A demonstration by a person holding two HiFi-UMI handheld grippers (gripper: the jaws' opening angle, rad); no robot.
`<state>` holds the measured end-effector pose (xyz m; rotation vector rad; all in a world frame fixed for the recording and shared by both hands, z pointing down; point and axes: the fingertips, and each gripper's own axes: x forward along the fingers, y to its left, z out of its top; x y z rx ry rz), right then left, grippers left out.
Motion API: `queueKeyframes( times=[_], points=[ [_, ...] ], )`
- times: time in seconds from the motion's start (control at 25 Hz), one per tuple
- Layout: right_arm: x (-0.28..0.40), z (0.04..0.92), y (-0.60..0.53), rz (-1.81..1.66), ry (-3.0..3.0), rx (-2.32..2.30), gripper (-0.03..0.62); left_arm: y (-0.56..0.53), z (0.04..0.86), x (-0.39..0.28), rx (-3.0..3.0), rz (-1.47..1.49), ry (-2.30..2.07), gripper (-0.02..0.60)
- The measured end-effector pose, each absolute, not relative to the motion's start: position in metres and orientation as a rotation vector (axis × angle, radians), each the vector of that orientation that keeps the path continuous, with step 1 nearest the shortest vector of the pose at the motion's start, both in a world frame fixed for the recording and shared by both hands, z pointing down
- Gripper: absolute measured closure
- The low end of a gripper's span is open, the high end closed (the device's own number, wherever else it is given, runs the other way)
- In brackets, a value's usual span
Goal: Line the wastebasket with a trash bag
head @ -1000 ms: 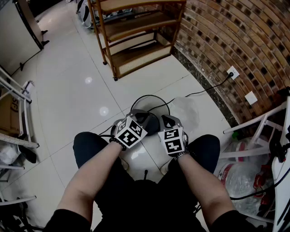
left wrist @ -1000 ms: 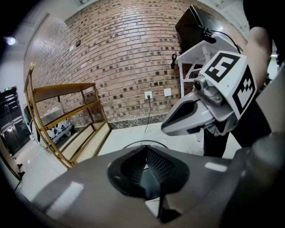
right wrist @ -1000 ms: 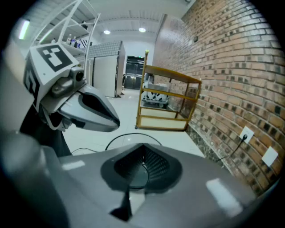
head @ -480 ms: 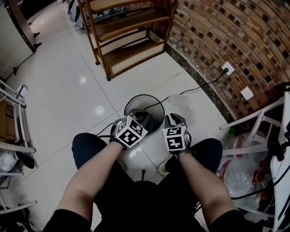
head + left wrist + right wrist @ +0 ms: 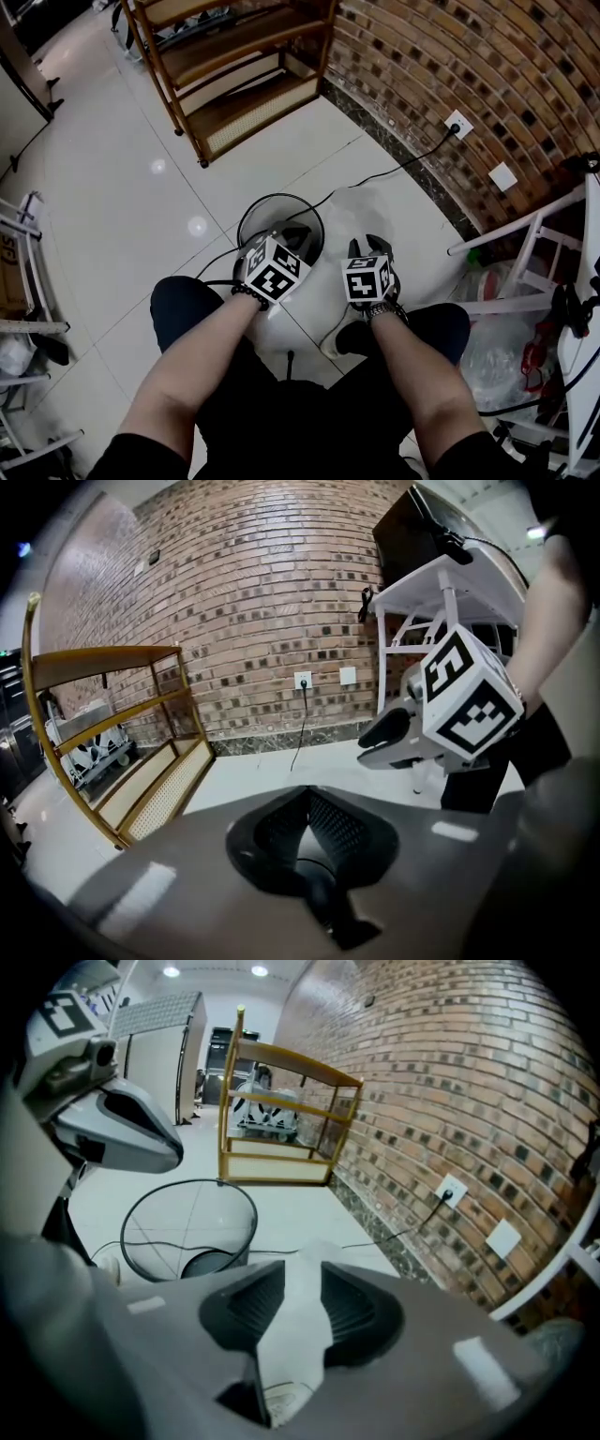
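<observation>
**— What was your right gripper doing?**
— My right gripper had its two jaws apart. They had just been opening, and one fold of the white trash bag stood loose between the pads.

**— And the other one?**
— My left gripper was closed, its two tips together. I couldn't tell whether any film was caught there.

**— Where did they sit in the head view?**
— Side by side at the centre of the frame, with two marker cubes in all: the left cube and the right cube. The left gripper hung over the near rim of the single wastebasket, a round black mesh one just above centre. The rest of the bag lay crumpled on the floor to the right of the basket, outside it.

**— And further out?**
— One wooden shelf unit stood at the top, left of centre. The brick wall filled the upper right and carried two white plates: one socket with a plug in it, and one blank plate below and to its right. One black cable ran from the socket down across the tiles towards the basket. One white frame stood at the right edge.
</observation>
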<state>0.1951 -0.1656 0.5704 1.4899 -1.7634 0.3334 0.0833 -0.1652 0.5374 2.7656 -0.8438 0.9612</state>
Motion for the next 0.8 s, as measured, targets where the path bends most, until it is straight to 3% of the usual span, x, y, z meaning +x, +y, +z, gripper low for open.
queueKeyframes(
  times=[0.8],
  points=[
    [0.238,0.663,-0.208,0.521,-1.579,1.390,0.447,-0.197,0.566,0.124,2.689,0.975,-0.816,0.578]
  ],
)
